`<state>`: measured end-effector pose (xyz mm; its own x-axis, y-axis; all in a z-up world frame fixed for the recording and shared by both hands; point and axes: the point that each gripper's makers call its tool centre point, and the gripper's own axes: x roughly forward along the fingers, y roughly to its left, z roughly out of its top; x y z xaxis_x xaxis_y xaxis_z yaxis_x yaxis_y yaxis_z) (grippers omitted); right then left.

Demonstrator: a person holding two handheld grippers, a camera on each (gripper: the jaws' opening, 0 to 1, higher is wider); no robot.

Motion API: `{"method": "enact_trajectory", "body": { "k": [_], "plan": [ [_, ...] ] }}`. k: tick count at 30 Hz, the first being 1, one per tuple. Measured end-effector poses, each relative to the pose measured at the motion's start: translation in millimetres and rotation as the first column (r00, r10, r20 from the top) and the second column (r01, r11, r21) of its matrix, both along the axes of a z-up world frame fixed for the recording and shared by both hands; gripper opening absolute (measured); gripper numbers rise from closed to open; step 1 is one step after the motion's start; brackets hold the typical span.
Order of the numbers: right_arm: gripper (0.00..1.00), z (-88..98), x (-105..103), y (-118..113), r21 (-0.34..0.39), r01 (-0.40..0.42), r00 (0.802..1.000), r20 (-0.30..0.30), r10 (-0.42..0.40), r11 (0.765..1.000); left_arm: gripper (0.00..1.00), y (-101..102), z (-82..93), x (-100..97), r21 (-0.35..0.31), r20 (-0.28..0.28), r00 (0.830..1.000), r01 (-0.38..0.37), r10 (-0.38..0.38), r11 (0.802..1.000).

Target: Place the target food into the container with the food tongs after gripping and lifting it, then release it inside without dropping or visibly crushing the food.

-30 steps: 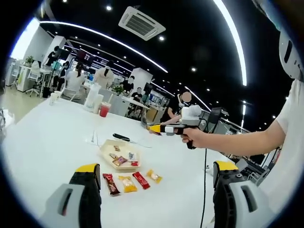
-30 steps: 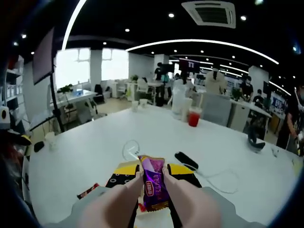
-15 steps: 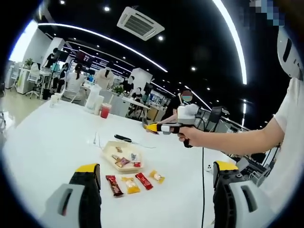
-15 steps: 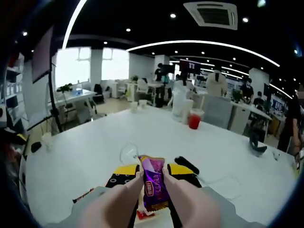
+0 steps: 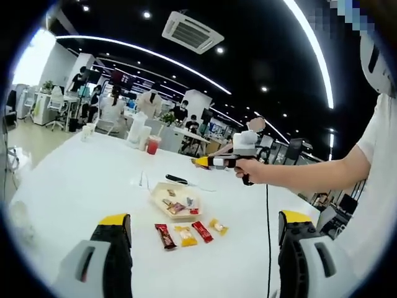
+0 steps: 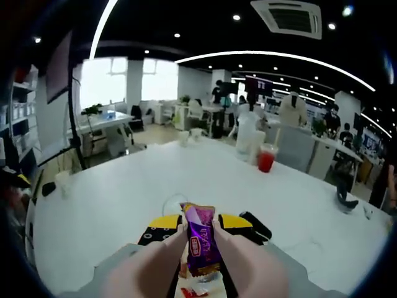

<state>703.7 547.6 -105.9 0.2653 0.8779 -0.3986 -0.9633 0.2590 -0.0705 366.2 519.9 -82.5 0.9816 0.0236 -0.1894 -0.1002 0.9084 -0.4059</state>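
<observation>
Already lifted, the purple snack packet [image 6: 201, 243] sits clamped in the right gripper [image 6: 200, 239] above the container [image 5: 175, 200], release pending, while the left gripper [image 5: 198, 248] gapes wide.

White table [image 5: 74, 186] serves as reference. Near its far edge stand a cup of red drink [image 6: 266, 161] and, just beside it, a white pitcher [image 6: 247, 138]. A black elongated object [image 5: 176, 180] lies on the table's middle. A paper cup [image 6: 62, 183] stands at one edge. Beyond the table, desks, chairs and people; a ceiling air vent [image 5: 194, 31] hangs overhead.
</observation>
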Motion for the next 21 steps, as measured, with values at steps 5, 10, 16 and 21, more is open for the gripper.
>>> {"method": "enact_trajectory", "body": {
  "k": [5,10,16,21],
  "plan": [
    [0.22,1.8,7,3,0.010,0.009,1.000,0.005,-0.009,1.000,0.99,0,-1.5,6.6,-0.026,0.001,1.000,-0.007,0.007,1.000],
    [0.22,-3.4,4,13,-0.010,-0.005,1.000,0.017,0.005,1.000,0.99,-7,-4.1,6.3,0.091,-0.070,0.997,0.037,-0.030,0.995],
    [0.22,0.7,6,16,0.005,-0.006,1.000,0.019,0.006,1.000,0.99,-3,-3.1,5.8,0.022,-0.031,0.999,0.007,-0.006,1.000],
    [0.22,-1.7,5,21,0.010,-0.004,1.000,0.008,0.003,1.000,0.99,-1,1.5,-2.2,0.024,-0.023,1.000,-0.016,0.016,1.000]
  ]
}}
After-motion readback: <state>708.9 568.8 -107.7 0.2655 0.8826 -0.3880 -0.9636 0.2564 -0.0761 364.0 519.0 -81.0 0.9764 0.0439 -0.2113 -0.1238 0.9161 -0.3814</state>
